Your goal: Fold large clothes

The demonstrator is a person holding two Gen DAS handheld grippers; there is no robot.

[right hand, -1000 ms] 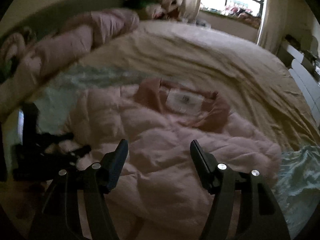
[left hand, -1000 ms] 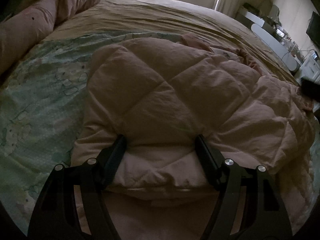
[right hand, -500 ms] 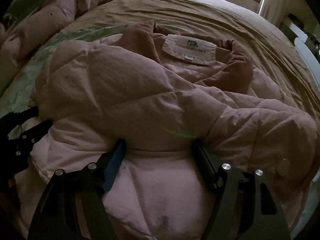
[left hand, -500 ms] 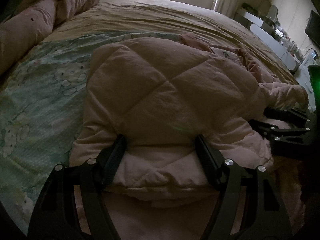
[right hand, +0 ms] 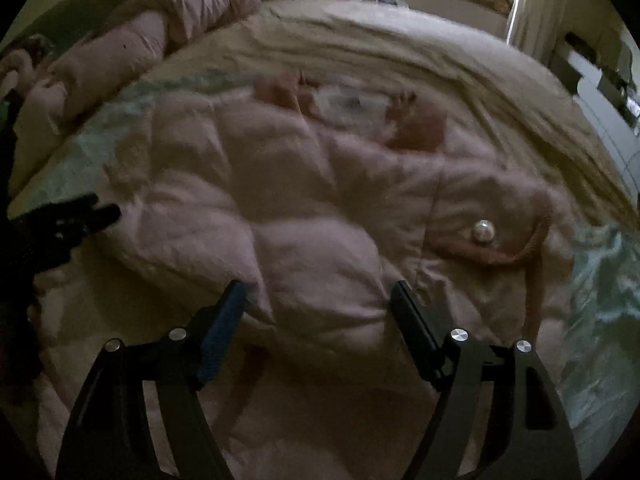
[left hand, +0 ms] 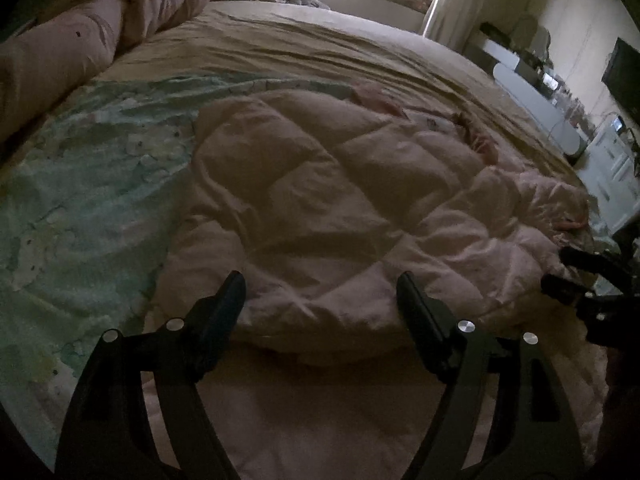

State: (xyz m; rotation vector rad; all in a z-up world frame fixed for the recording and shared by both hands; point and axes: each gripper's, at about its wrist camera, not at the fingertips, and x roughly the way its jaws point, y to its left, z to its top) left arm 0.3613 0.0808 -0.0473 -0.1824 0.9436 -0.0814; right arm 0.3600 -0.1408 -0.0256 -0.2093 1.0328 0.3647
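so one pink quilted jacket (left hand: 332,208) lies folded on the bed (left hand: 320,56), its long axis running from the near hem up to the collar at the far end. two grippers: the left gripper (left hand: 320,294) and the right gripper (right hand: 318,300) are both opening, the folded hem between the fingers without a firm pinch. only the right view shows the pearl button (right hand: 483,232); only the left shows the dark screen (left hand: 622,76).
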